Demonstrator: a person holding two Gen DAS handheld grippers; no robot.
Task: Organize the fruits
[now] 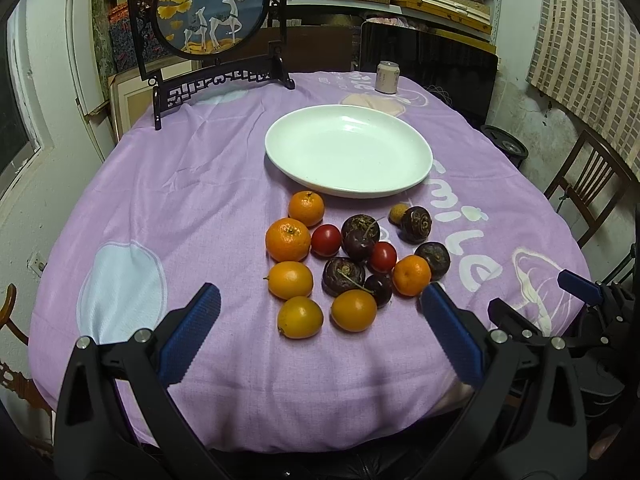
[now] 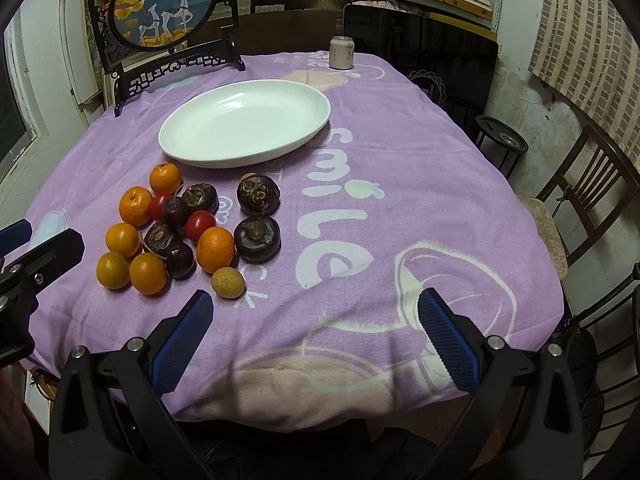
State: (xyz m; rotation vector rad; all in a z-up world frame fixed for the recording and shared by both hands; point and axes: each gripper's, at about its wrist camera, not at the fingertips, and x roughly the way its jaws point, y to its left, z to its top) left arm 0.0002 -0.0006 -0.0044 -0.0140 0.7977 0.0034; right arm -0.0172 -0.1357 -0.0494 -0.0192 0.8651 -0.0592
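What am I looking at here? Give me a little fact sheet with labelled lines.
Setting: table under a purple cloth
Dish: white plate, nothing on it
Fruit: loose pile on the cloth in front of the plate, including an orange mandarin, a red cherry tomato and a dark water chestnut
Far edge: drink can and a framed deer picture
Left gripper: open, holding nothing
Right gripper: open, holding nothing

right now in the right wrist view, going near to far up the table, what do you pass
right gripper → small yellow fruit → red tomato → white plate → can
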